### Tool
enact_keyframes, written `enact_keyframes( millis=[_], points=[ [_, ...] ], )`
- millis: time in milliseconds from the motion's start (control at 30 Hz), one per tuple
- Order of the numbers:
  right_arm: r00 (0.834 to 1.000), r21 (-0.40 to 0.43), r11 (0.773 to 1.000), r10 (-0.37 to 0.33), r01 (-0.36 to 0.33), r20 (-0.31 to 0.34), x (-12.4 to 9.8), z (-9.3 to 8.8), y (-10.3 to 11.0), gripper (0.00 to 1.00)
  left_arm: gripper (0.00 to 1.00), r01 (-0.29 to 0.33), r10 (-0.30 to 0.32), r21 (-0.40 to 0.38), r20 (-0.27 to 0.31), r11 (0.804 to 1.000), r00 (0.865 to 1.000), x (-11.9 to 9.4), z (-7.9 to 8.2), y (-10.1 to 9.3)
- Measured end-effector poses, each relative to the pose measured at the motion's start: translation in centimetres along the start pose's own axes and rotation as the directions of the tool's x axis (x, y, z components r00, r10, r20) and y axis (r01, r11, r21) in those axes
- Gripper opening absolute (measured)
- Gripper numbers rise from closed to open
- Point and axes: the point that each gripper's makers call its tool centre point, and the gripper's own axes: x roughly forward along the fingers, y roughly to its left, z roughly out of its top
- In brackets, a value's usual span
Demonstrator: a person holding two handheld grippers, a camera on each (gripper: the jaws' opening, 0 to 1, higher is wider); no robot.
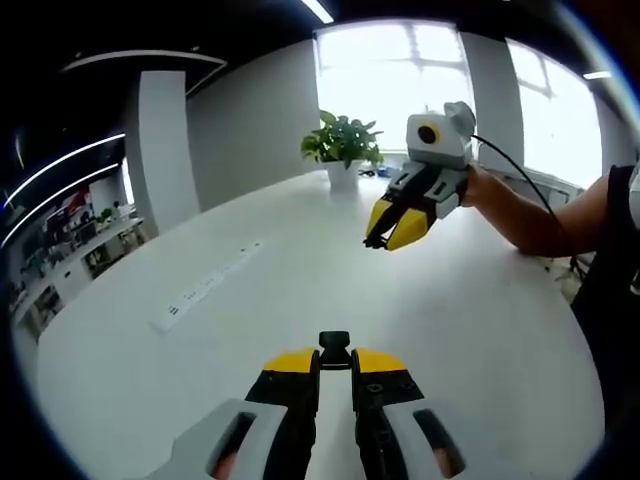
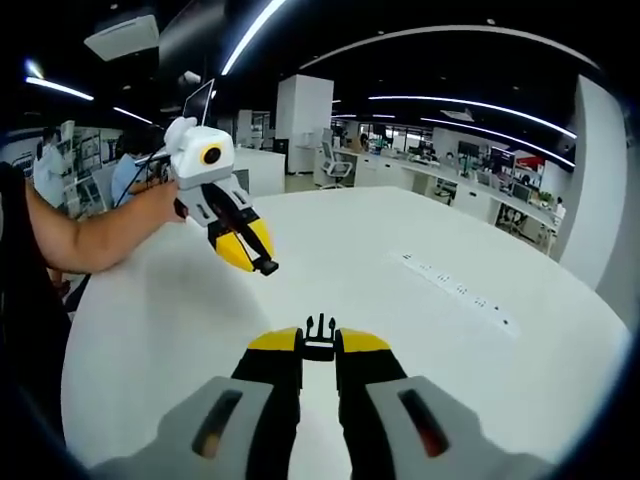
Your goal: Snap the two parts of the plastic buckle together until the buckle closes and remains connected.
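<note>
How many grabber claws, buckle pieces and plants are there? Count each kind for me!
Grabber claws: 2, the left gripper and the right gripper.
Buckle pieces: 2, the socket half in the left gripper and the pronged half in the right gripper.
Plants: 1, the potted plant on the white table.
Total: 5

Between the two raised grippers the air over the white table [image 1: 300, 290] lies open. In the left gripper view, the right gripper [image 1: 392, 232] hangs at 1 o'clock, a potted plant [image 1: 343, 150] stands far off at 12, and a flush strip of sockets [image 1: 205, 288] runs at 10, no barrier to a pass.
</note>
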Motion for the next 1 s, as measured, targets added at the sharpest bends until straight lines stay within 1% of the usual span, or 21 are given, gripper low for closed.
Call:
enact_keyframes(
  millis=[600, 1000],
  points=[
    [1.0, 0.0, 1.0, 0.007, -0.007, 0.002, -0.5, -0.4, 1.0, 0.11, 0.1, 0.005, -0.005, 0.0, -0.016, 1.0, 1.0, -0.2, -0.9, -1.3],
    [1.0, -0.003, 1.0, 0.015, -0.015, -0.001, -0.7, -0.7, 1.7, 0.11, 0.1, 0.007, -0.007, 0.003, -0.028, 1.0, 1.0, -0.3, -1.3, -1.8]
  ],
)
